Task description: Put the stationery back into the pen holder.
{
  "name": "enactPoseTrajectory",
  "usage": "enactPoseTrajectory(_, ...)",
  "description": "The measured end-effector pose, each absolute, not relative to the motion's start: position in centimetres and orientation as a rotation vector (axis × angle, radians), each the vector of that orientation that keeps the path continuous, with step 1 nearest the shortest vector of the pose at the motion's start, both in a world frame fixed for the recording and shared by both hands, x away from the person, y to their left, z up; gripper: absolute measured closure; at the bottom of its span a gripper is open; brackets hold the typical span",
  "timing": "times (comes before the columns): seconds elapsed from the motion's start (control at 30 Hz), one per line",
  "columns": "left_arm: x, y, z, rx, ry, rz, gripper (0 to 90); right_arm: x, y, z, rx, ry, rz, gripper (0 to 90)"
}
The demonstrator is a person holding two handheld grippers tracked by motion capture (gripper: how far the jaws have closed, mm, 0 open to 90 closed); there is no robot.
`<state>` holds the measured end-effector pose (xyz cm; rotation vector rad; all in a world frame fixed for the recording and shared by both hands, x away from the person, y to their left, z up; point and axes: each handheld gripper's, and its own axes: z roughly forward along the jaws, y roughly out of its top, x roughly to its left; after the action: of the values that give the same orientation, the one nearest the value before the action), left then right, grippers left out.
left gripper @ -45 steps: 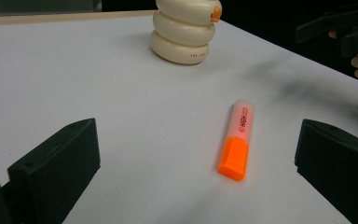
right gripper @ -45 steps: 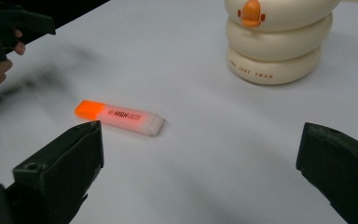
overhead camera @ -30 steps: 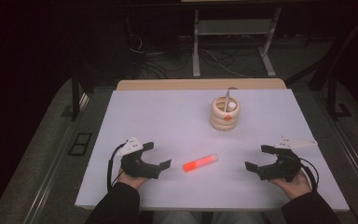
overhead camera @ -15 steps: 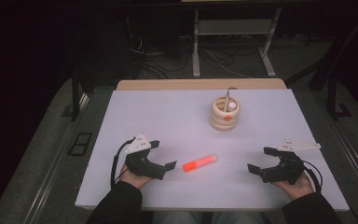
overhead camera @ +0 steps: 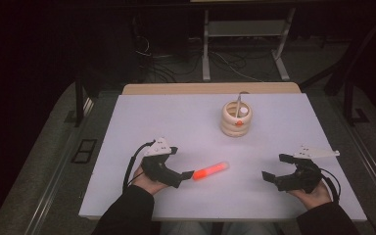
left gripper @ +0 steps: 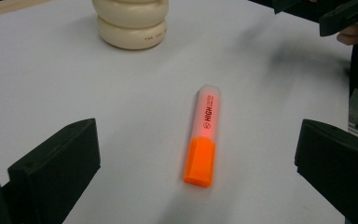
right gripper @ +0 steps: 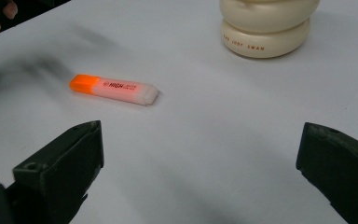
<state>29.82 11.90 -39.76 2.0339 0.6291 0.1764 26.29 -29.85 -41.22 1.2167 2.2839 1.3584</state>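
Going left to right across the high view, the left gripper (overhead camera: 188,175) sits at about seven o'clock on the white table (overhead camera: 147,122), jaws spread wide, its tips just beside the orange cap end of the highlighter (overhead camera: 210,170). The likeliest slip, as I judge it, starts here: the pen lies flat and points almost straight away between the jaws in the left gripper view, so a close that lands on the cap alone could pull the cap loose or swing the body aside, and a jaw tip that meets the pen first could skid it toward one o'clock. The highlighter (left gripper: 203,134) itself is short and flat-sided, with a solid orange cap nearest the gripper and a pale, translucent pink-orange barrel printed with "HIGH"; it lies free just below table centre. The cream ringed holder (overhead camera: 236,119) stands well apart at one o'clock. The right gripper (overhead camera: 276,168) waits at five o'clock, jaws likewise apart, holding nothing.
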Motion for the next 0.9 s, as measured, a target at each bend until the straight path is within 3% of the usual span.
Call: enactPoseTrajectory(0.9, 32.3, 8.9, -39.8, 2.18, 0.558, 0.085, 0.0, 26.3, -29.9, -41.2, 1.212, 2.279, 1.362, 0.3)
